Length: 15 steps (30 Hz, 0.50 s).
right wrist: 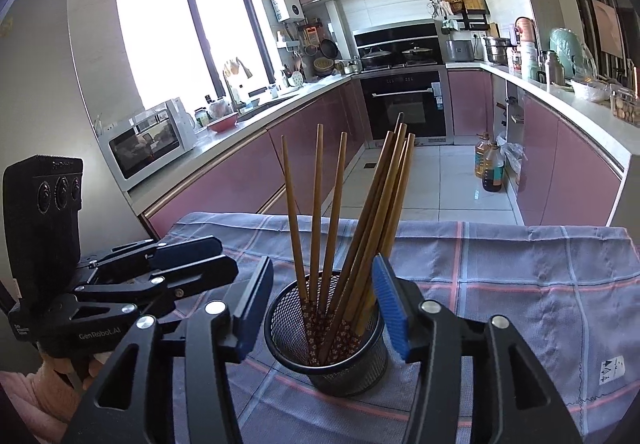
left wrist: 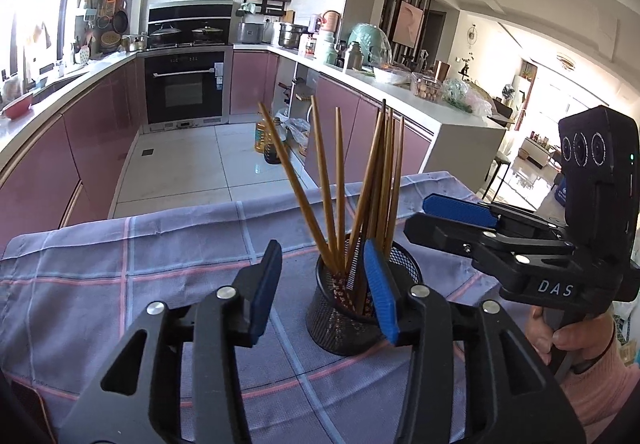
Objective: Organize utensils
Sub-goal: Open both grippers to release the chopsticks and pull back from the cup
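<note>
A black mesh holder (left wrist: 340, 320) stands on the checked cloth (left wrist: 120, 268) with several wooden chopsticks (left wrist: 340, 184) upright in it, fanned apart. My left gripper (left wrist: 324, 292) is open and empty, held just in front of the holder, its right pad overlapping the rim. In the right wrist view the holder (right wrist: 336, 360) and chopsticks (right wrist: 360, 212) sit between the open pads of my right gripper (right wrist: 326, 304), which is empty. The right gripper also shows in the left wrist view (left wrist: 452, 220), to the right of the holder. The left gripper shows at the left of the right wrist view (right wrist: 216, 258).
The cloth (right wrist: 520, 284) covers a table whose far edge faces a kitchen floor (left wrist: 192, 164). Pink cabinets (left wrist: 80, 148) run along the left and an oven (left wrist: 186, 88) stands behind. Oil bottles (right wrist: 490, 166) stand on the floor.
</note>
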Each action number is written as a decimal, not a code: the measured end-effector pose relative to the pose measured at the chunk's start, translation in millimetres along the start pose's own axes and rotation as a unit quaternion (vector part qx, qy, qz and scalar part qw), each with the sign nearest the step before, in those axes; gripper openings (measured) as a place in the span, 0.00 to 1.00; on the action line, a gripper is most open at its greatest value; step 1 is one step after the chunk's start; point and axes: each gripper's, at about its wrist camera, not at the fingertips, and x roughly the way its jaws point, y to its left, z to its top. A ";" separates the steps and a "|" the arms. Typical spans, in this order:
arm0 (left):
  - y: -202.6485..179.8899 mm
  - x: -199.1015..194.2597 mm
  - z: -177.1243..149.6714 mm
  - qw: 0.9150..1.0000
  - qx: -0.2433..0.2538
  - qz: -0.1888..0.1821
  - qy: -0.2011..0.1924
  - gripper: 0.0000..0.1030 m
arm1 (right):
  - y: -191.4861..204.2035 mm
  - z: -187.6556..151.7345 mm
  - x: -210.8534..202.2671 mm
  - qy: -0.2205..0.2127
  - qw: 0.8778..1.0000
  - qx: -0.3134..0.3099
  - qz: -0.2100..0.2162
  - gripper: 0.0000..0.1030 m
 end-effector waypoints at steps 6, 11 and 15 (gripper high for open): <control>20.9 -32.6 -20.2 0.997 -0.027 0.060 -0.041 0.89 | 19.9 -16.6 -10.4 -0.019 0.999 -0.030 -0.031 0.92; 32.5 -56.1 -36.3 0.991 -0.039 0.110 -0.064 0.94 | 32.0 -29.5 -13.1 -0.034 0.997 -0.048 -0.052 0.93; 33.1 -71.7 -48.4 0.986 -0.035 0.141 -0.079 0.94 | 40.5 -39.9 -19.2 -0.060 0.994 -0.051 -0.075 0.93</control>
